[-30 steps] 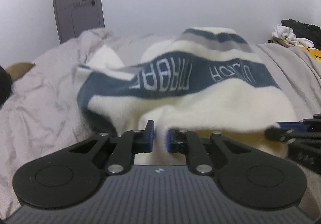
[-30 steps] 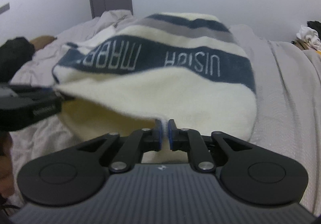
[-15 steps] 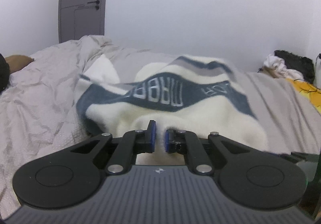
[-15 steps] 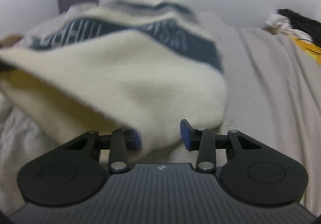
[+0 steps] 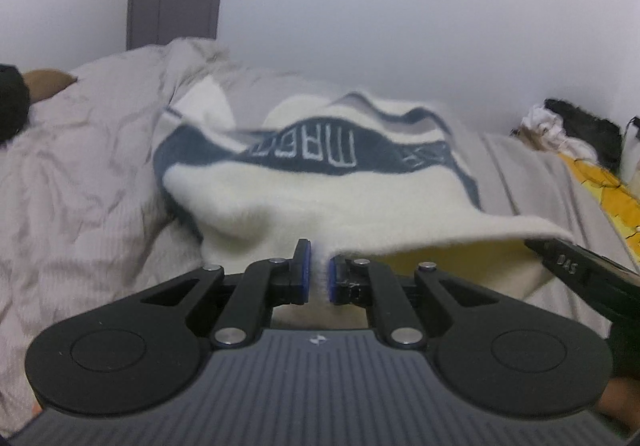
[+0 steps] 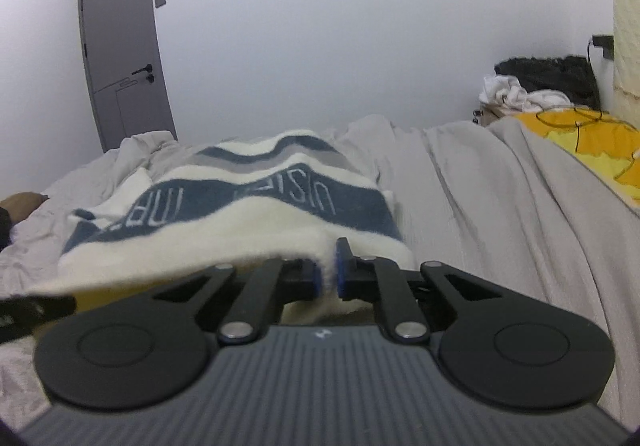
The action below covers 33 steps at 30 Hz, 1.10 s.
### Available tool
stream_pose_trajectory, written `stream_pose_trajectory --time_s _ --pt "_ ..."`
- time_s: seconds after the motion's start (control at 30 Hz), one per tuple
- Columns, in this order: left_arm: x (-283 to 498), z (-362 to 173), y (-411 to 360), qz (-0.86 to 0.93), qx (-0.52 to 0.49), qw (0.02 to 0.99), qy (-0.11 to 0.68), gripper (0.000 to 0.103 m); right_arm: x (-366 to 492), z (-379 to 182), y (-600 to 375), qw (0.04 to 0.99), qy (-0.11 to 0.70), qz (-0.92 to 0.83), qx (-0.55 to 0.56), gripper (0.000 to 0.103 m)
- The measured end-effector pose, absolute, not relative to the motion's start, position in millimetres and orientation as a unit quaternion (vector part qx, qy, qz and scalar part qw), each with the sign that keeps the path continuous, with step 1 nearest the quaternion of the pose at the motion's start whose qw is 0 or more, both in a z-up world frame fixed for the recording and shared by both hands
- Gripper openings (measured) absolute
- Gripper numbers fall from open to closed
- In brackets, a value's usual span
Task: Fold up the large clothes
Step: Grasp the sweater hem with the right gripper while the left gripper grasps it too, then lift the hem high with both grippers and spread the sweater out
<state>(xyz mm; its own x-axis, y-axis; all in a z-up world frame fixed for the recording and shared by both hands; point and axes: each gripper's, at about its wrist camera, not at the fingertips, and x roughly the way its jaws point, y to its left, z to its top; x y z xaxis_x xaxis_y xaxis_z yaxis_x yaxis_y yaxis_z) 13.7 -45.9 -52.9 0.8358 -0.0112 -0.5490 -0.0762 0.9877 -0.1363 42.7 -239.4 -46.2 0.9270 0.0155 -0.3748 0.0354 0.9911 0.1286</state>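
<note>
A cream knit sweater (image 5: 312,198) with blue and grey stripes and white lettering lies on a bed covered by a grey blanket (image 5: 80,182). My left gripper (image 5: 318,278) is shut on the sweater's near hem and holds it lifted. My right gripper (image 6: 329,273) is shut on the same hem of the sweater (image 6: 248,214) further right. The right gripper's tip also shows in the left wrist view (image 5: 576,266), with the hem stretched between the two.
A grey door (image 6: 120,58) stands at the back left. Yellow bedding (image 6: 592,150) and a pile of white and black clothes (image 6: 536,86) lie at the right. A dark object and a brown pillow (image 5: 44,82) sit at the far left.
The right gripper opened half a second ago and has closed on the hem again. Both grippers have pulled back, lifting the near hem.
</note>
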Motion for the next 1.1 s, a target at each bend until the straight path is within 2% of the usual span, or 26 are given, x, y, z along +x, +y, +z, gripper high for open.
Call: stream_pose_trajectory --time_s 0.2,0.27,0.37,0.53,0.6,0.83,0.97,1.1 --pt "32.9 -88.2 -52.5 0.023 -0.062 0.936 0.346 0.013 54.5 -56.3 -239.2 0.967 0.240 -0.011 0.088 0.010" --pt "38.6 -107.2 -49.4 0.032 -0.083 0.927 0.365 0.024 59.7 -62.7 -241.3 0.962 0.256 -0.011 0.092 0.010" --pt "47.5 -138.5 -42.5 0.068 -0.099 0.910 0.396 0.031 64.6 -71.7 -240.0 0.955 0.279 -0.011 0.102 0.010" --pt "52.8 -144.0 -41.3 0.087 -0.102 0.915 0.379 0.031 76.0 -89.4 -233.7 0.944 0.316 -0.030 0.094 0.010" --pt "57.3 -143.1 -33.6 0.090 -0.123 0.914 0.376 0.031 79.9 -96.1 -232.6 0.938 0.333 -0.036 0.090 0.014" --pt "52.2 -121.2 -13.9 0.077 -0.166 0.926 0.329 0.021 82.7 -105.6 -226.5 0.927 0.364 -0.031 0.087 0.015" --pt "34.5 -97.4 -15.1 0.063 -0.164 0.943 0.283 0.018 79.3 -99.0 -225.6 0.932 0.351 -0.027 0.087 0.015" --pt "7.9 -66.9 -20.1 0.045 -0.148 0.961 0.228 0.018 59.4 -71.3 -232.8 0.954 0.282 -0.031 0.096 0.014"
